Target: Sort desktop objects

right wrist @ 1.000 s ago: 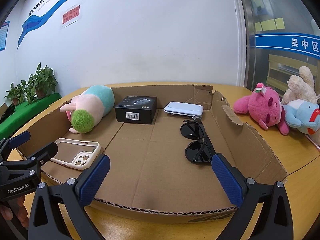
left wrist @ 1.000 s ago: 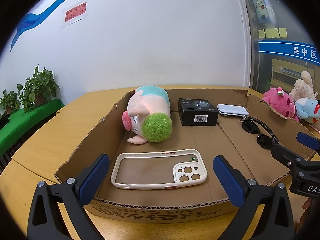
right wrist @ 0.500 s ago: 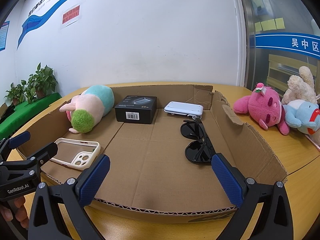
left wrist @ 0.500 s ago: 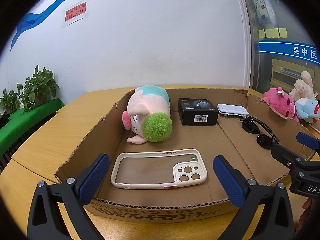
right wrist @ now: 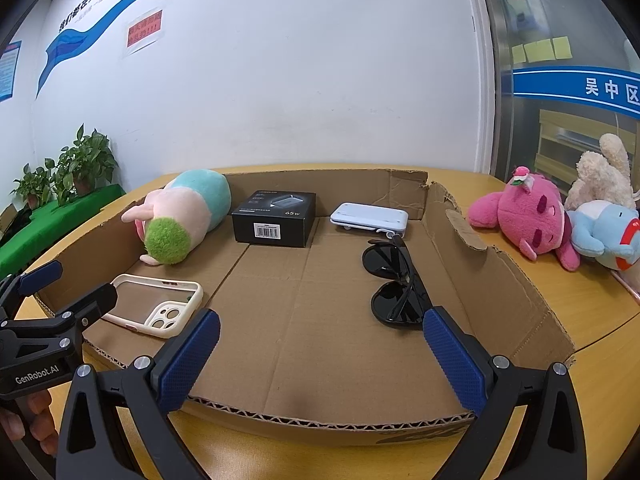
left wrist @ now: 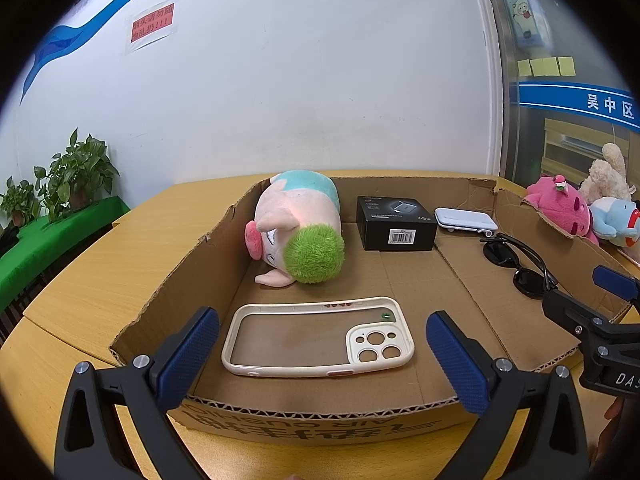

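Your left gripper (left wrist: 322,354) and right gripper (right wrist: 320,350) hover with fingers spread before the cardboard tray (right wrist: 504,276), where the phone case (left wrist: 318,336) and sunglasses (right wrist: 394,278) lie.

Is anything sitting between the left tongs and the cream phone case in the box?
Only the low front wall of the brown cardboard box. The cream phone case lies flat just behind it, centred between the open left tongs.
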Motion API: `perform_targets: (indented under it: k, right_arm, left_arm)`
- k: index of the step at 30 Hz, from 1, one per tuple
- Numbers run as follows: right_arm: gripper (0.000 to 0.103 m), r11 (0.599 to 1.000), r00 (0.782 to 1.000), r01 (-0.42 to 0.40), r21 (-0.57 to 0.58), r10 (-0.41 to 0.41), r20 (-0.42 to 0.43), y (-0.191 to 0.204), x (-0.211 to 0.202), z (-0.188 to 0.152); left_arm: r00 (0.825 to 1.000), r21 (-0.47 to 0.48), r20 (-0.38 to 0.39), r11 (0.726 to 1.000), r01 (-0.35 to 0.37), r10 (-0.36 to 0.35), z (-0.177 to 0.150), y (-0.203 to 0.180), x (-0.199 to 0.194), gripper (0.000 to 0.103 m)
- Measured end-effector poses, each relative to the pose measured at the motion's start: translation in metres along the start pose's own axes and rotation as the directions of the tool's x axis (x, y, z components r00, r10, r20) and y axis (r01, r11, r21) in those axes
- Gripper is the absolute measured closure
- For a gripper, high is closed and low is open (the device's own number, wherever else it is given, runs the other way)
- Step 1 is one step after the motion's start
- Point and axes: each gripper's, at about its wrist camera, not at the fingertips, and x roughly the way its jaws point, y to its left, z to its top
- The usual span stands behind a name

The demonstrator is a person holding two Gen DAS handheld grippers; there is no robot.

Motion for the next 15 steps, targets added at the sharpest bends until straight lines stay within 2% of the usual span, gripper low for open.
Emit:
perform_targets:
  k: [15]
  right_arm:
    - [0.000,1.000,1.000,0.001,0.001,-0.001,0.000,-0.0006,-0.0011,-0.0005]
  left_arm:
    - [1.000,-0.004,-0.005,1.000,-0.008,0.008,-0.0001,0.0003,-0.0027,0.000]
